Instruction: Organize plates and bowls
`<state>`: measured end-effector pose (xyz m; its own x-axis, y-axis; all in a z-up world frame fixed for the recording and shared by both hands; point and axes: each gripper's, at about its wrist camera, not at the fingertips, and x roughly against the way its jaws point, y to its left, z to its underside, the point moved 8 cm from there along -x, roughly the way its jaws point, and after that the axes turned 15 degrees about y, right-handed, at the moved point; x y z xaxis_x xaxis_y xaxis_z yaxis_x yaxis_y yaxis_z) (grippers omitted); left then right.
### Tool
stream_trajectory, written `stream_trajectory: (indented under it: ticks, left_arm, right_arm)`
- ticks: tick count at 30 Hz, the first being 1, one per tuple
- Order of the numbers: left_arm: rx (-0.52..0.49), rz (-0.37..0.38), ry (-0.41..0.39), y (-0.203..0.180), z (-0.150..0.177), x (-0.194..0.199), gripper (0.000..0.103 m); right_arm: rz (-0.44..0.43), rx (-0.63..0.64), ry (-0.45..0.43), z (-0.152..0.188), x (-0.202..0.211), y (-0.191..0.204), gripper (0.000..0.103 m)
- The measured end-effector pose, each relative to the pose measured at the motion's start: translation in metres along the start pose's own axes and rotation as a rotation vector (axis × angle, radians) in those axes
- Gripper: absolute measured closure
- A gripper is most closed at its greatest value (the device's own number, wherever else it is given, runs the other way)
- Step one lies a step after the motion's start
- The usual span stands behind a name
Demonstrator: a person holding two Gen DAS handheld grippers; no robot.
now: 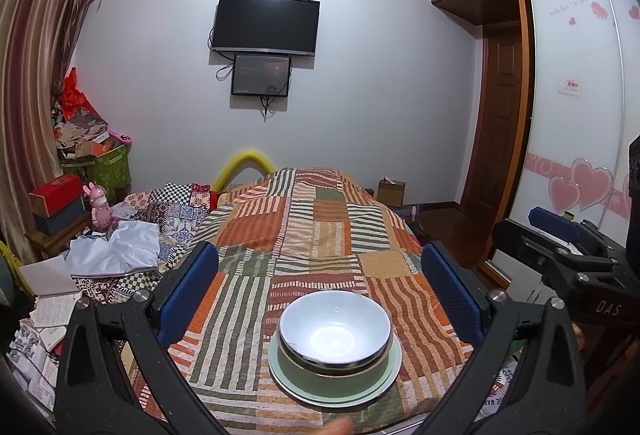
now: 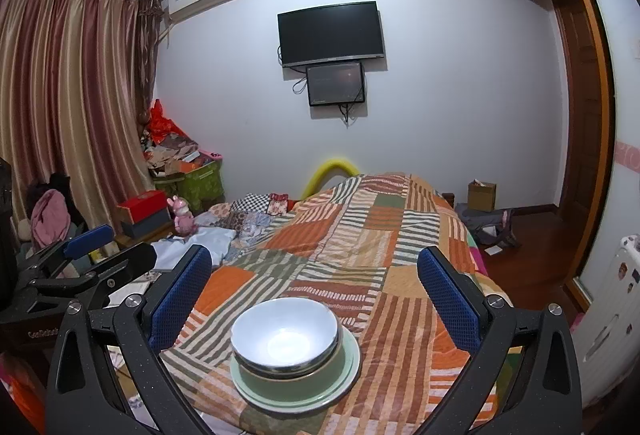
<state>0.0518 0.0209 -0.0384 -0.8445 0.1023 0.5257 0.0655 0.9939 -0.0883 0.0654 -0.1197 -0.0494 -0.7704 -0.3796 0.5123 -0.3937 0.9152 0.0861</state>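
Note:
A white bowl (image 1: 335, 333) is nested in a green bowl (image 1: 332, 375), and both stand on a pale green plate (image 1: 384, 381) on the striped patchwork cover (image 1: 312, 235). The right wrist view shows the same stack: white bowl (image 2: 285, 335), green bowl (image 2: 294, 381), plate (image 2: 348, 363). My left gripper (image 1: 320, 267) is open above and behind the stack, holding nothing. My right gripper (image 2: 314, 267) is open too, with its blue pads wide apart over the stack. The right gripper (image 1: 560, 235) shows at the left view's right edge, and the left gripper (image 2: 90, 239) at the right view's left edge.
The cover lies over a raised surface that runs toward the far wall with a TV (image 1: 266, 25). Folded cloths and papers (image 1: 116, 251) pile up on the left. A wardrobe (image 1: 580, 115) and bare wooden floor (image 2: 532, 251) are on the right.

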Motion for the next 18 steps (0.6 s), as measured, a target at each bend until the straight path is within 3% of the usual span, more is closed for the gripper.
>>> stream_trajectory:
  ticks: [18]
  left_arm:
    - [-0.03,0.018,0.01,-0.0099,0.0023,-0.0033,0.0]
  right_arm:
    - [-0.001,-0.019,0.015,0.0016,-0.0086,-0.0021,0.0]
